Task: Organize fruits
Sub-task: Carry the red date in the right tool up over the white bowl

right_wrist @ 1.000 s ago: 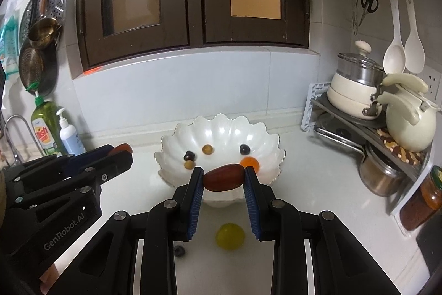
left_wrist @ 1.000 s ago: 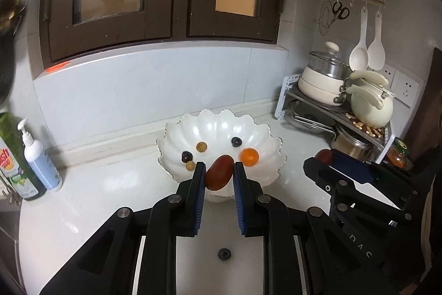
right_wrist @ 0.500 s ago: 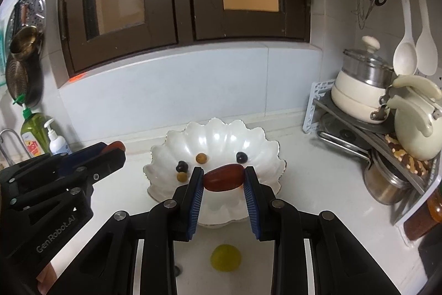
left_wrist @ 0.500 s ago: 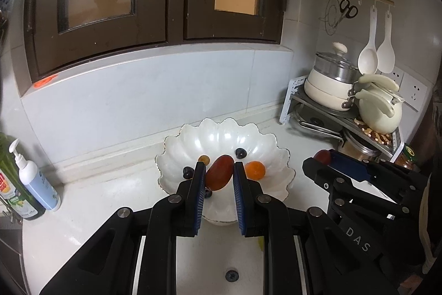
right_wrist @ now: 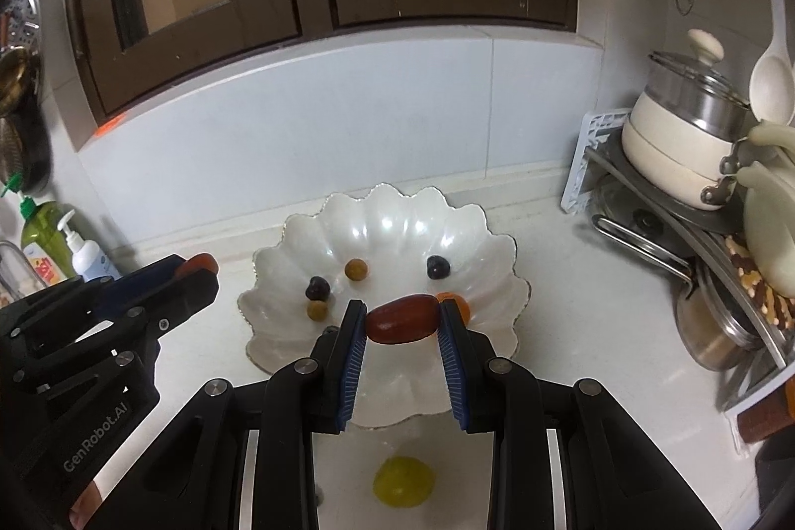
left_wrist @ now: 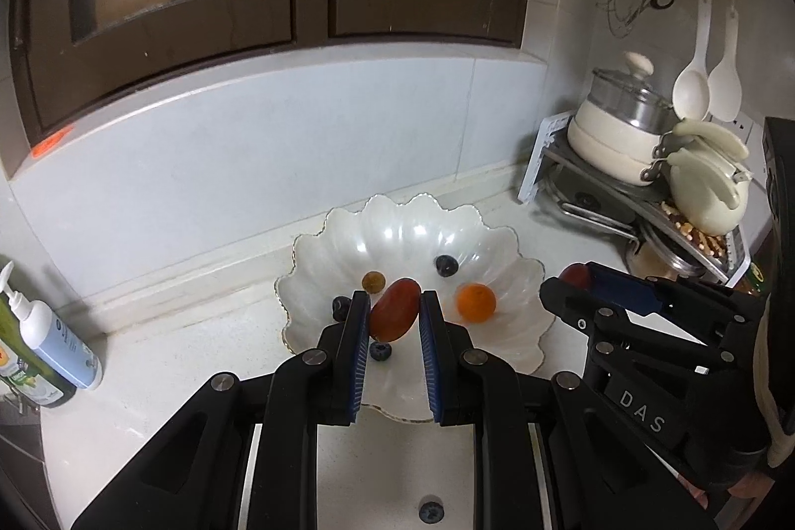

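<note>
A white scalloped bowl (left_wrist: 502, 331) (right_wrist: 278, 311) stands on the counter and holds an orange fruit (left_wrist: 476, 302), dark berries (right_wrist: 438, 267) and small brown fruits (right_wrist: 356, 269). My left gripper (left_wrist: 395, 314) hangs over the bowl's near half, shut on a red oval tomato (left_wrist: 395, 315) held upright. My right gripper (right_wrist: 402, 321) is over the bowl's near part, shut on a second red tomato (right_wrist: 403, 319) held crosswise. Each gripper shows in the other's view, the right gripper (left_wrist: 571, 281) at the bowl's right and the left gripper (right_wrist: 198, 269) at its left.
On the counter in front of the bowl lie a yellow-green fruit (right_wrist: 403, 481) and a loose blueberry (left_wrist: 430, 513). A rack with pots and a cream kettle (left_wrist: 705, 192) fills the right corner. Soap bottles (left_wrist: 54, 346) stand at the far left beside the wall.
Both grippers have moved forward over the bowl, each still holding its tomato. The bowl now looks larger and nearer, and the loose fruits have slid toward the bottom of the views.
</note>
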`<state>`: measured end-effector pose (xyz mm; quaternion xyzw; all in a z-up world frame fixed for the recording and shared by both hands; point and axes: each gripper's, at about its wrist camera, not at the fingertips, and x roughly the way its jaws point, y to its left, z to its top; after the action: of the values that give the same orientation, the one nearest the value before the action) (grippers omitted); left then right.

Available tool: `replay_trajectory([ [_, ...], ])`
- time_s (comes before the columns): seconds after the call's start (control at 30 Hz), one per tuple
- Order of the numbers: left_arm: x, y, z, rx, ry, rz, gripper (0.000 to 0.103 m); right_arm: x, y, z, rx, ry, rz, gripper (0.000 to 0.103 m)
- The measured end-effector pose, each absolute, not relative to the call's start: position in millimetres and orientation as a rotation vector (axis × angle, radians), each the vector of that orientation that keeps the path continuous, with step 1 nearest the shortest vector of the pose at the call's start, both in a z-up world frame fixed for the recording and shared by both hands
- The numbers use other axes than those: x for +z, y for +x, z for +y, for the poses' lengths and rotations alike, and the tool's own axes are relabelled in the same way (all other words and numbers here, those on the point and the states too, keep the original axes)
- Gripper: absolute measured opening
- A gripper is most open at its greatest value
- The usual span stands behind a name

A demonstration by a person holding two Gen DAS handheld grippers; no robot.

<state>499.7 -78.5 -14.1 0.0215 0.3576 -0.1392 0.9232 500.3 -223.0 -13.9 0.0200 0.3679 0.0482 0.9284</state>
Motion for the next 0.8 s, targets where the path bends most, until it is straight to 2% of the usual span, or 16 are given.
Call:
replay_trajectory([
  [0.8, -77.0, 553.5, -91.4, -0.269, 0.070, 0.945, 0.021, -68.3, 554.8, -229.2, 0.075, -0.013, 0.941, 0.031],
])
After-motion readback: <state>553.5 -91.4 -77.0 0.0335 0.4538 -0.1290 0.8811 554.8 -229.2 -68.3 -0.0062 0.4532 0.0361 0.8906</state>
